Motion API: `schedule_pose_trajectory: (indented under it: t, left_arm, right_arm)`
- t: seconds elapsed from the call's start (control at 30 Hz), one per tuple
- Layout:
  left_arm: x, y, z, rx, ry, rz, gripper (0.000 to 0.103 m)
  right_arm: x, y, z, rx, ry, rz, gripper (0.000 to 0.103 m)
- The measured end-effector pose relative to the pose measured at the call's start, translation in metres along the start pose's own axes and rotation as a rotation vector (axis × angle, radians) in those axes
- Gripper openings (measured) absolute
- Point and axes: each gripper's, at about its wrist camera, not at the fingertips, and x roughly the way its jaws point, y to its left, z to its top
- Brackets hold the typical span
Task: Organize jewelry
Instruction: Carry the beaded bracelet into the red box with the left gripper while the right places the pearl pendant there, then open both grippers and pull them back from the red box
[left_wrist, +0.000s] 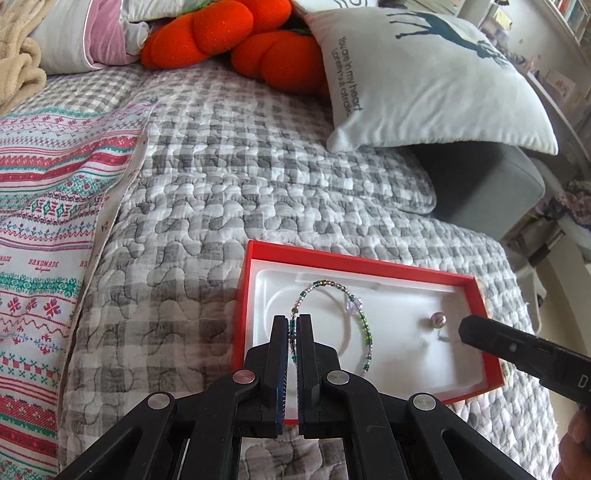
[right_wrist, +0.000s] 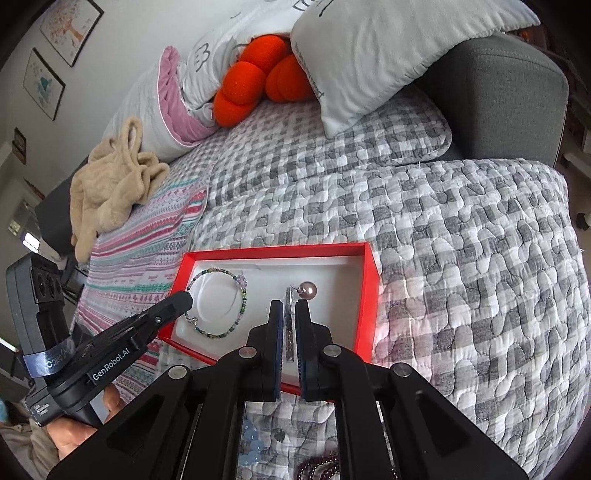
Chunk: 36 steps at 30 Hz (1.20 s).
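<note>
With the left gripper (left_wrist: 294, 325) clamped on the beaded bracelet (left_wrist: 364, 328) and the right gripper (right_wrist: 290, 314) pinching the pearl earring (right_wrist: 307, 290) inside the red box (right_wrist: 371, 295), both are being set down; releasing appears next.

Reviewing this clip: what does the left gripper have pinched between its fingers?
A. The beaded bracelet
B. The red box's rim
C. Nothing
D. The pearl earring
A: in the left wrist view the left gripper is shut on the beaded bracelet, whose loop lies in the red box, while the pearl earring sits farther right by the right gripper.
</note>
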Motion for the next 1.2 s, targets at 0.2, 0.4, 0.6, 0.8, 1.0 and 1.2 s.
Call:
schedule_pose_trajectory:
  t: [0.2,0.4,0.6,0.8,1.0,1.2]
  left_arm:
    - [-0.019,-0.013,-0.01,0.071,-0.012,0.047,0.03]
    - [-0.042,-0.023,-0.028,0.107,-0.023,0.084,0.054]
    - [-0.067,-0.032,-0.054,0.121,-0.056,0.105,0.081]
    - [-0.084,-0.039,-0.077,0.117,-0.076,0.127,0.094]
    - [-0.091,-0.034,-0.108,0.144,-0.143,0.213,0.098]
    - [-0.085,-0.011,-0.123,0.096,-0.097,0.224,0.098]
  right_arm:
    - [-0.012,0.002,-0.003,-0.017,-0.014,-0.024,0.014]
    - [-0.038,0.004,-0.015,-0.033,-0.033,-0.051,0.026]
    - [-0.062,0.005,-0.035,-0.046,-0.039,-0.076,0.037]
    - [-0.079,0.005,-0.059,-0.053,-0.058,-0.102,0.063]
    - [-0.083,0.001,-0.083,-0.075,-0.07,-0.178,0.07]
    - [-0.073,-0.003,-0.109,-0.153,-0.047,-0.261,0.073]
